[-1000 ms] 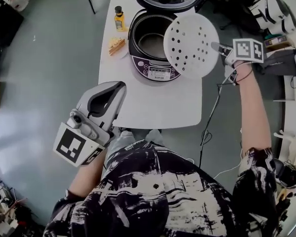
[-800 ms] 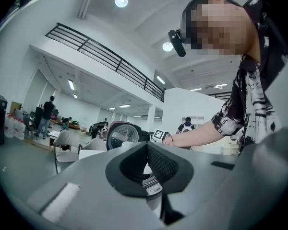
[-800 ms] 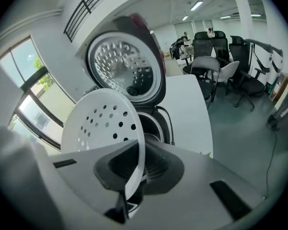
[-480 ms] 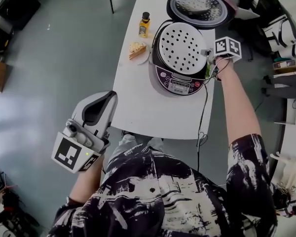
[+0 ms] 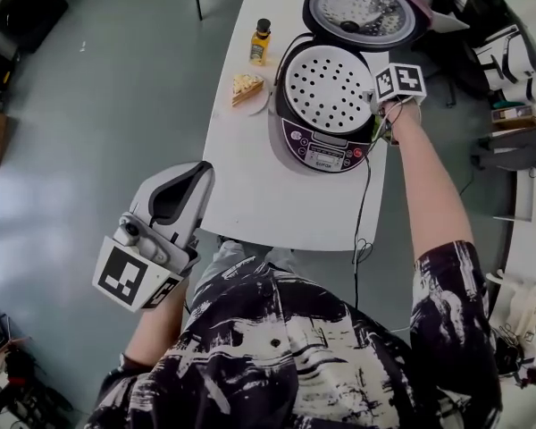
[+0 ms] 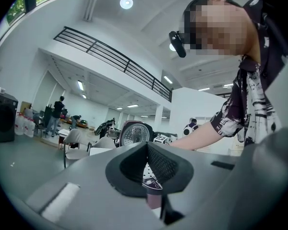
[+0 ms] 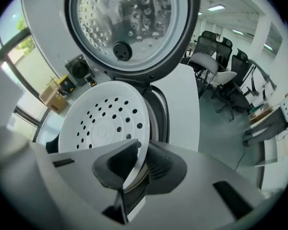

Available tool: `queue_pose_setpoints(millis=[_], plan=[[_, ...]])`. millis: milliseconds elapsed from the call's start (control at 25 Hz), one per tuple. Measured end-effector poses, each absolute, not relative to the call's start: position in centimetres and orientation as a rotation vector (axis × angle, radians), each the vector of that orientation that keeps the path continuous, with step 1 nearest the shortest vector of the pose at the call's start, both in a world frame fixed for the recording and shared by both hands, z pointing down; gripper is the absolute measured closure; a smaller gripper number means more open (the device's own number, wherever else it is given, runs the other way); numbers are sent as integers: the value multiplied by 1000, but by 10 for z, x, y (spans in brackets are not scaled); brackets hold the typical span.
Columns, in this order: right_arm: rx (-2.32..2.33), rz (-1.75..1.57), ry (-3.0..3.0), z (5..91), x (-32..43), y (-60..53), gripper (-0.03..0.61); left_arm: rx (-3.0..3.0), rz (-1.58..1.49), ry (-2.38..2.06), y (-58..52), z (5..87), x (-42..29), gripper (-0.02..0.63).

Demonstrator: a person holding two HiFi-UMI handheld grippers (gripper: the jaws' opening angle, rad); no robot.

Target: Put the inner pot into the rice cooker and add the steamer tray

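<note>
steamer tray (image 5: 328, 88): white, perforated, lying flat in the mouth of the rice cooker (image 5: 326, 150) (the inner pot below it is covered, so it can't be made out)
lid (image 5: 362, 12): swung up at the cooker's 12 o'clock, its dotted inner plate facing out
right tool (image 5: 378, 105): at the tray's 3 o'clock rim, pointing steeply down; in the right gripper view its jaws are opening, with the thin tray rim (image 7: 103, 123) between the pads and touching them
left tool (image 5: 199, 170): off the tabletop's edge, at about 7 o'clock from the cooker, held level; jaws together at the tips, nothing between them
tabletop (image 5: 277, 204): white, with the cooker at its far end
bottle (image 5: 261, 43): upright, at the cooker's 10 o'clock
plate of food (image 5: 246, 89): at the cooker's 9 o'clock, just beside it
</note>
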State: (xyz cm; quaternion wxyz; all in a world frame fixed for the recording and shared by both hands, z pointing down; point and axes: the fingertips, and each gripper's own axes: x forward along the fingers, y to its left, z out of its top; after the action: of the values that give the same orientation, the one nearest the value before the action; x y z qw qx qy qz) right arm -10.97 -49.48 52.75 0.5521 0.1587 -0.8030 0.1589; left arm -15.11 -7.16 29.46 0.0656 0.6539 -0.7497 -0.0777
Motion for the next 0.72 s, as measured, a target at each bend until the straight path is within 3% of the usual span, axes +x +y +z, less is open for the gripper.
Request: queue_pose_setpoints(millis=[360,720], plan=[[294,75,-1861,519,-109,-487,474,1997,-241,-2244,-74,292,-147,609],[263,26,-1860,520,-97,-484,418,2020,-235,-2226,-75,291,-136,609]])
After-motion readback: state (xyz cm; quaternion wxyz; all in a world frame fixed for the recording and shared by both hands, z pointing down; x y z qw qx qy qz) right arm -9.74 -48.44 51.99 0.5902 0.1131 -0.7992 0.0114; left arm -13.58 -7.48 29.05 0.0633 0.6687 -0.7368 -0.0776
